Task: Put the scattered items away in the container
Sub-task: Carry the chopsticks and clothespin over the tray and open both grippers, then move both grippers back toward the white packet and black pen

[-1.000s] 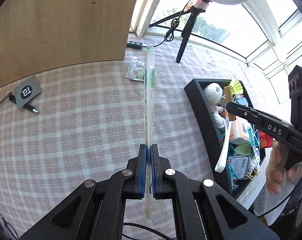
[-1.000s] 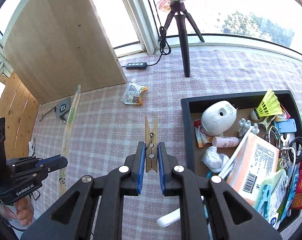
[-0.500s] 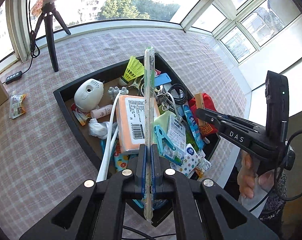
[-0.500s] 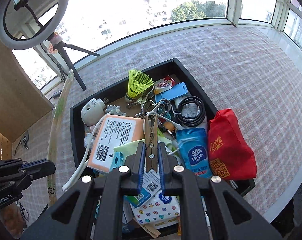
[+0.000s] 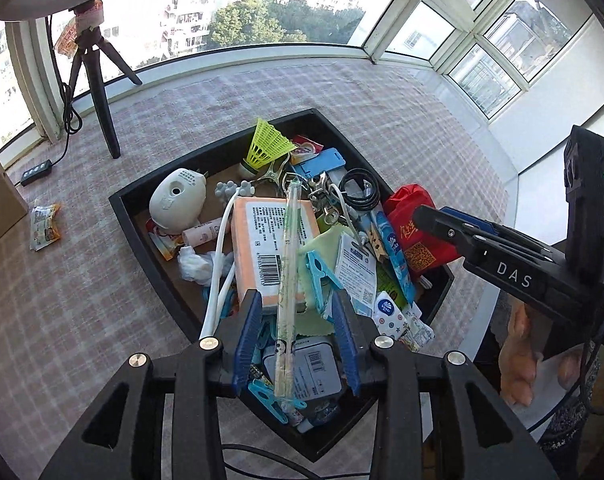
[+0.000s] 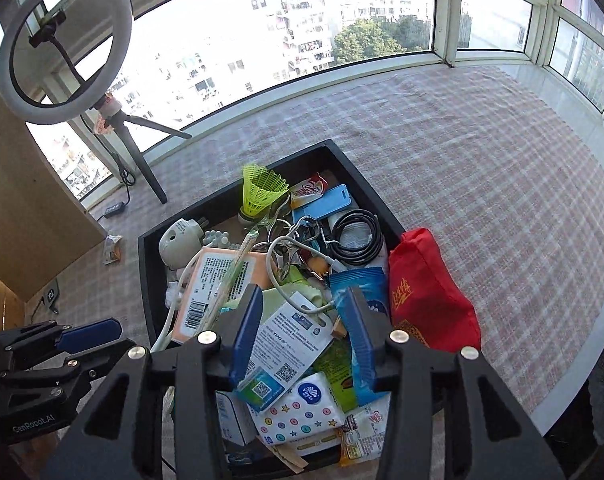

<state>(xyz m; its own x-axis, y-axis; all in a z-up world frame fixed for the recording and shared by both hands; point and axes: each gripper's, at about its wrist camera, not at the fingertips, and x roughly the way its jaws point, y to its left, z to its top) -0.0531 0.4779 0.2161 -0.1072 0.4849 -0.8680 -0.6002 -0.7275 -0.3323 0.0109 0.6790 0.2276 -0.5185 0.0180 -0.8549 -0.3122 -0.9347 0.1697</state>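
Both tools hang over the crowded black rectangular tray, the left gripper opening to drop the long clear-wrapped chopsticks onto the orange box, the right gripper opening empty, while farther left a crumpled snack packet lies on the checked cloth.

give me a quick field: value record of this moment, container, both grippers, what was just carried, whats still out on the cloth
container: black tray, piled with small items
left gripper: fingers opening over the tray, pads clear of the wrapped chopsticks, which lie across the orange pack
right gripper: fingers opening over the tray, nothing pressed between them
wooden clothespin: lying in the tray next to the blue tissue pack
left outside: snack packet on the checked cloth
overhanging: red pouch on the tray's rim
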